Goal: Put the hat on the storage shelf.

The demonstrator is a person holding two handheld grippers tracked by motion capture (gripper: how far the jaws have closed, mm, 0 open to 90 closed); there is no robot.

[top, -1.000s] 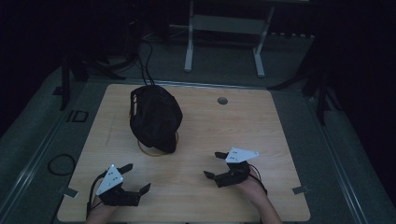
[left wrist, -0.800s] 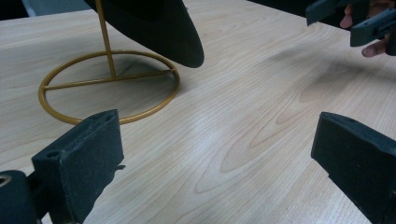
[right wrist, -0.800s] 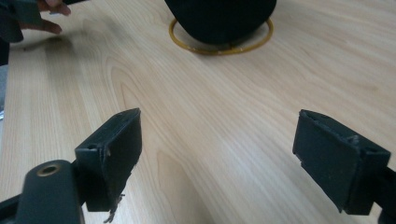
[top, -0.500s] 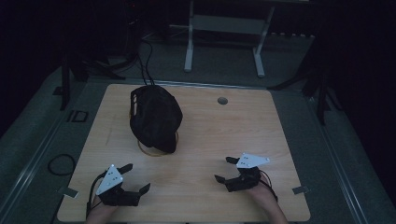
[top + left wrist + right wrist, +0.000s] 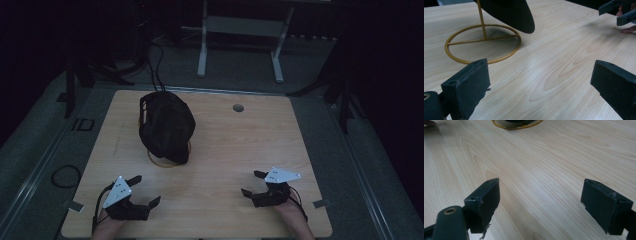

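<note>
A black hat (image 5: 166,125) rests tilted on a gold wire stand (image 5: 169,161) left of the table's middle. In the left gripper view the hat's brim (image 5: 509,13) overhangs the stand's ring base (image 5: 482,42). My left gripper (image 5: 141,190) sits open near the front left edge, pointed toward the stand, with nothing between its jaws. My right gripper (image 5: 253,183) rests open near the front right edge, also with nothing in it. The stand's ring (image 5: 516,124) lies at the top edge of the right gripper view. The right gripper's jaws (image 5: 617,11) appear far right in the left gripper view.
The light wooden table (image 5: 235,145) has a round cable hole (image 5: 238,107) at the back. A white desk frame (image 5: 240,37) stands on the floor beyond. Cables (image 5: 157,65) run off the table's back left. A cable loop (image 5: 64,176) lies on the floor at left.
My right gripper has drawn back toward the table's front right edge and a little to the right. The left gripper, hat and stand have stayed still.
</note>
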